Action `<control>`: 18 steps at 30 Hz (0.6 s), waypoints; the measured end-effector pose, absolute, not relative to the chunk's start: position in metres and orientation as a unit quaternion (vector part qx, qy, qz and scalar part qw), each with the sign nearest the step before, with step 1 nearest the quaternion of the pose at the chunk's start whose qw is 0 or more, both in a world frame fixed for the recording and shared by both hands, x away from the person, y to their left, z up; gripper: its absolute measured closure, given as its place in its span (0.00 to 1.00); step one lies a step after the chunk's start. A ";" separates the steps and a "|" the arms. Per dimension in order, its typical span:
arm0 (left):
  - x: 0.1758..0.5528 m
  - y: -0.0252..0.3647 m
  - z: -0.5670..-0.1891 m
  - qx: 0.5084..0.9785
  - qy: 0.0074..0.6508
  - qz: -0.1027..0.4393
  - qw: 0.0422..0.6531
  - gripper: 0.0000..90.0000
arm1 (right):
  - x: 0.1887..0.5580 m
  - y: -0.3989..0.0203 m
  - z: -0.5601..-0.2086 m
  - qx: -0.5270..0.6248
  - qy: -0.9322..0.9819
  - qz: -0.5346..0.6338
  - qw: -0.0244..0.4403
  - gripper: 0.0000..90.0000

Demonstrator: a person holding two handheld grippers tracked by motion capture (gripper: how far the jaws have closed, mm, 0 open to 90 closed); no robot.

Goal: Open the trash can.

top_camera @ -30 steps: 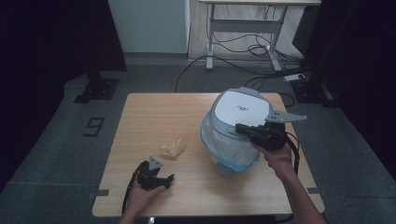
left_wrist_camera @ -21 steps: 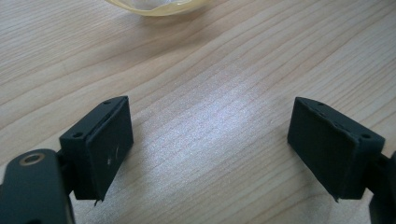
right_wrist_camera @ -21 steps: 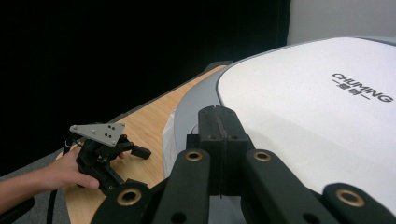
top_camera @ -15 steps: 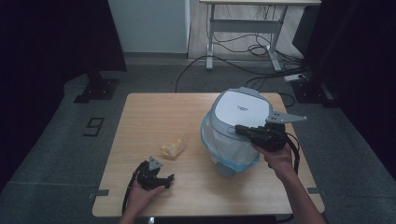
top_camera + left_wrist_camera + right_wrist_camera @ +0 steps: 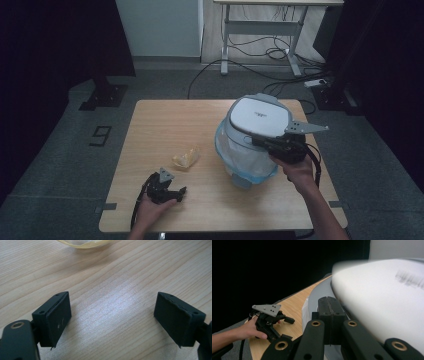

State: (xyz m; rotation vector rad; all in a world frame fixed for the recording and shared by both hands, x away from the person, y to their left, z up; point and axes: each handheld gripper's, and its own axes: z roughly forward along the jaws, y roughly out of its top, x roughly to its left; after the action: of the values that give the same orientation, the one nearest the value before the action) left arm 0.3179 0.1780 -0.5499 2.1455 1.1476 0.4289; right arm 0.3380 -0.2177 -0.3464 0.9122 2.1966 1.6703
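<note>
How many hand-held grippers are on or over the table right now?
2. The left hand-held gripper rests on the table near its front edge; the right hand-held gripper is at the bin's lid.

Dim overall in the high view, with the room's sides sunk into near black and only the wooden table (image 5: 165,125) and pale floor moderately lit. Soft, faint shadows under things, no hard edges. Slightly grainy and soft throughout. In the left gripper view, bright and sharp on the wood grain, with a pale sheen of glare between the black pads (image 5: 60,317). In the right gripper view, black background at left, the white lid (image 5: 387,297) smeared and washed out, its printing unreadable.
</note>
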 end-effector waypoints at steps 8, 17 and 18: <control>0.318 0.178 -0.550 0.820 0.439 0.164 0.329 0.16 | 0.331 -0.222 -0.344 0.303 0.746 0.575 0.146 0.98; 0.318 0.178 -0.550 0.820 0.439 0.164 0.330 0.16 | 0.310 -0.262 -0.346 0.309 0.727 0.588 0.175 0.75; 0.317 0.178 -0.550 0.819 0.439 0.164 0.329 0.16 | 0.307 -0.266 -0.347 0.308 0.727 0.587 0.179 0.71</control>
State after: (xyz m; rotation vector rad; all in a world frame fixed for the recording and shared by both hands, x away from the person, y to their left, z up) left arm 0.3174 0.1778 -0.5499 2.1438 1.1495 0.4291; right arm 0.3072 -0.2662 -0.3474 0.8707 2.0569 1.6587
